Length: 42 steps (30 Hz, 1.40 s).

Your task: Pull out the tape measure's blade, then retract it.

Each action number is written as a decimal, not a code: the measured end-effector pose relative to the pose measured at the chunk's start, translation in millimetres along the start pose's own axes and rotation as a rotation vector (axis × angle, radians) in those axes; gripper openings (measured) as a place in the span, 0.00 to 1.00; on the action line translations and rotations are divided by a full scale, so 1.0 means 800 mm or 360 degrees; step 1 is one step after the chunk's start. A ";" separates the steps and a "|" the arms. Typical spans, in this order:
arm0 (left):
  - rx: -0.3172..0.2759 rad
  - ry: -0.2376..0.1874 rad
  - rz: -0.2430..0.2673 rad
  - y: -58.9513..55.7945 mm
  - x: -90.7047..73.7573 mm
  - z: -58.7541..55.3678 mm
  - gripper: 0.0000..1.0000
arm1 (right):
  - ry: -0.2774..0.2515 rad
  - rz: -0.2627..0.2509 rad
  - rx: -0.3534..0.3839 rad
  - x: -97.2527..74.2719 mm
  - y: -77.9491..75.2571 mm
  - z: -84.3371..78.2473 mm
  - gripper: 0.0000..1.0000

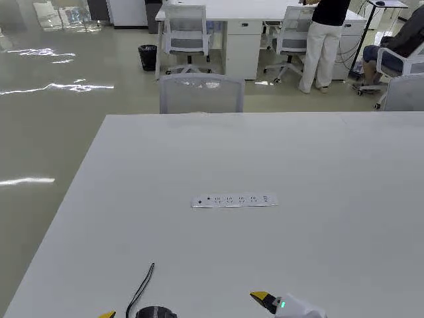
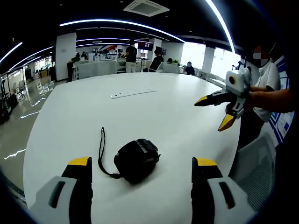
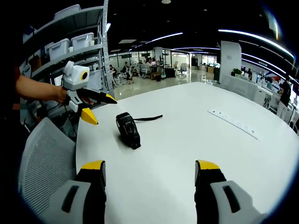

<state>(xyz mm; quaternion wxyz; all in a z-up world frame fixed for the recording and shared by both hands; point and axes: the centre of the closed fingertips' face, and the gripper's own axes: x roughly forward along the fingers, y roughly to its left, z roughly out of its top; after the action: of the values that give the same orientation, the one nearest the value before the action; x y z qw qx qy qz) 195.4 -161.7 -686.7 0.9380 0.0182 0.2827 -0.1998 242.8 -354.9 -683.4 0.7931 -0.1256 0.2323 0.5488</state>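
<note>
Tape (image 2: 136, 160) just sits untouched on the table (image 2: 159, 109). Left gripper (image 2: 141, 162) and right gripper (image 3: 150, 164) hover nearby, both with jaws wide apart.

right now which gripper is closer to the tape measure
The left gripper: in its own view the black tape measure lies on the table just ahead of its open jaws. The right gripper is held farther off to the side, also open.

The tape measure (image 2: 136, 160) lies on the worktop (image 1: 265, 152) by its near edge, between the left tool (image 3: 103, 111) and the right tool (image 2: 210, 115); the power strip (image 1: 234, 200) lies farther back.
</note>
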 end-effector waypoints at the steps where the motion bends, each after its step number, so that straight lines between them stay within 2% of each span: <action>1: 0.0019 -0.0003 -0.0017 -0.002 -0.001 0.000 0.87 | -0.0003 -0.0006 0.0004 -0.003 -0.001 -0.001 0.80; 6: 0.0028 -0.0014 -0.0055 -0.002 -0.007 0.002 0.89 | -0.0032 -0.0033 0.0037 -0.020 -0.004 -0.005 0.84; 15: 0.0018 -0.0038 -0.0065 0.001 -0.027 0.007 0.94 | -0.0079 -0.0091 0.0092 -0.050 -0.008 -0.007 0.91; 22: 0.0005 -0.0066 -0.0069 0.001 -0.041 0.010 0.99 | -0.0051 -0.0120 0.0123 -0.071 -0.010 -0.022 0.93; 26: -0.0009 -0.0092 -0.0088 0.000 -0.047 0.012 0.99 | -0.0070 -0.0142 0.0133 -0.083 -0.010 -0.025 0.94; 34: 0.0006 -0.0096 -0.0093 0.000 -0.051 0.013 0.99 | -0.0080 -0.0166 0.0133 -0.093 -0.011 -0.028 0.94; 42: 0.0055 -0.0077 -0.0079 0.001 -0.051 0.012 0.99 | -0.0088 -0.0161 0.0129 -0.093 -0.007 -0.025 0.94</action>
<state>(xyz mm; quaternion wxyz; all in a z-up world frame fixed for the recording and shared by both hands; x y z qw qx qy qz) 169.5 -147.5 -656.5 0.9388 0.0226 0.2568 -0.2284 222.0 -426.7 -663.3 0.8304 -0.0896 0.2257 0.5014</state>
